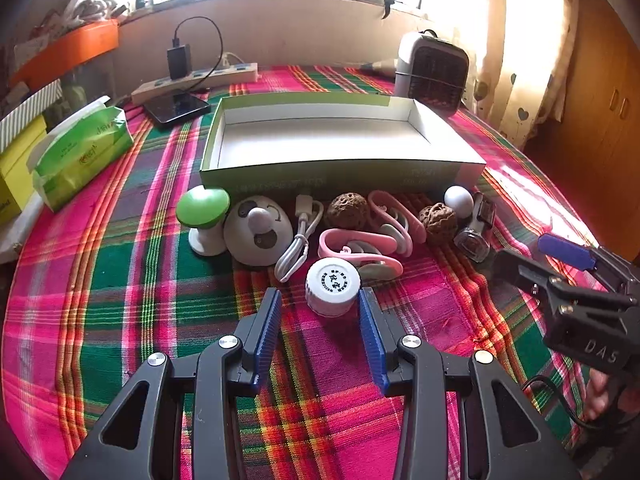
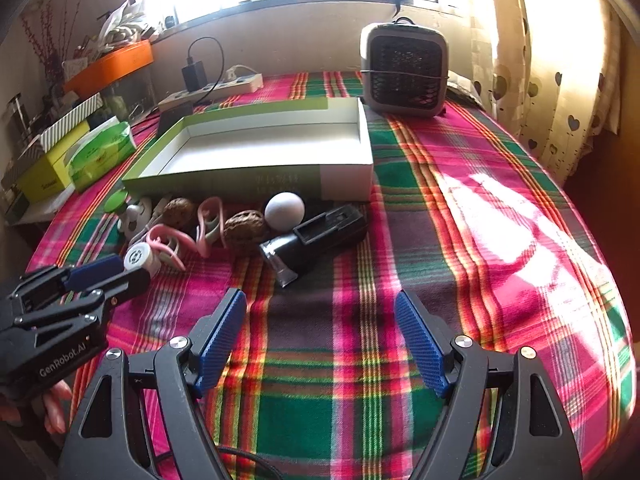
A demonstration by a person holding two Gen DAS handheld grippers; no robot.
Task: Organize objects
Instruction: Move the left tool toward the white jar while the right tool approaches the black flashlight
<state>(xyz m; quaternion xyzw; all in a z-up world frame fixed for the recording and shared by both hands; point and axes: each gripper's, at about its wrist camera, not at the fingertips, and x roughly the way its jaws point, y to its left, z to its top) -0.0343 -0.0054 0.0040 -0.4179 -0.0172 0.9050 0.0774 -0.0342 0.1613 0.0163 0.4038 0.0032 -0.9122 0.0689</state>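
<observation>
While print on the box (image 1: 340, 180) front is too dark to read, its inside shows bare white, sitting at 12 o'clock of the clutter row. Bottle (image 1: 333, 286) cap text is blurred; the bottle stands between the left gripper (image 1: 320, 304) pads, jaws spread wide, nothing held, right pad just beside it. Right gripper (image 2: 320, 308) hangs parted over bare cloth, nothing between its jaws, with the black tool (image 2: 316, 236) at its 12 o'clock. In the right view the mushroom (image 2: 117, 202) and panda dome (image 2: 134, 216) are half hidden at 10 o'clock. A hand (image 2: 54, 404) is cut off at the edge. Walnuts (image 1: 347, 211), pink clips (image 1: 394, 220), a cable (image 1: 298, 240) and a white ball (image 1: 459, 199) lie against the box. Plaid cloth (image 2: 460, 220) covers the table, sun patch at 3 o'clock. Heater (image 2: 404, 70), power strip (image 1: 196, 80), tissue pack (image 1: 82, 152), window glare, curtain (image 2: 552, 60).
</observation>
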